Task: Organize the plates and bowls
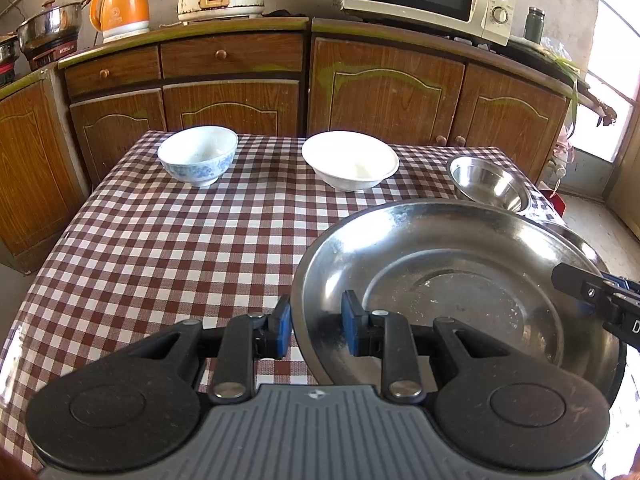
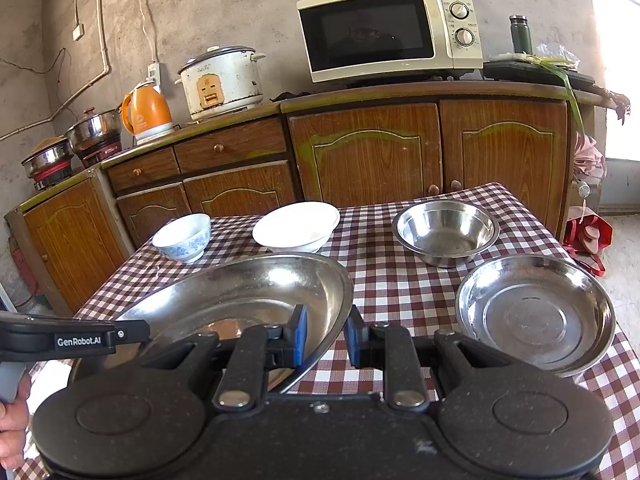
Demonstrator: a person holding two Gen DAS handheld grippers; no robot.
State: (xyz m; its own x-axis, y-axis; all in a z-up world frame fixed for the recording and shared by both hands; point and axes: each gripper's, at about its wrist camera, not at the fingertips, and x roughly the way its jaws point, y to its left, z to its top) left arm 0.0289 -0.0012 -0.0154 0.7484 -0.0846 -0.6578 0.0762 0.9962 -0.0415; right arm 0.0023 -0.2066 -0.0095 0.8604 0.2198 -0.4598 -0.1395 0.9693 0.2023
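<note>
Checked tablecloth carries two white bowls far left and a steel bowl and small steel plate right. Both the left gripper and right gripper pinch opposite rims of the big steel plate at the near edge.

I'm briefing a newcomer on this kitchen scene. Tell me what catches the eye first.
A large steel plate is held over the checked table, gripped at opposite rims by the left gripper and right gripper. Behind stand a blue-patterned bowl, a white bowl and a steel bowl.
</note>
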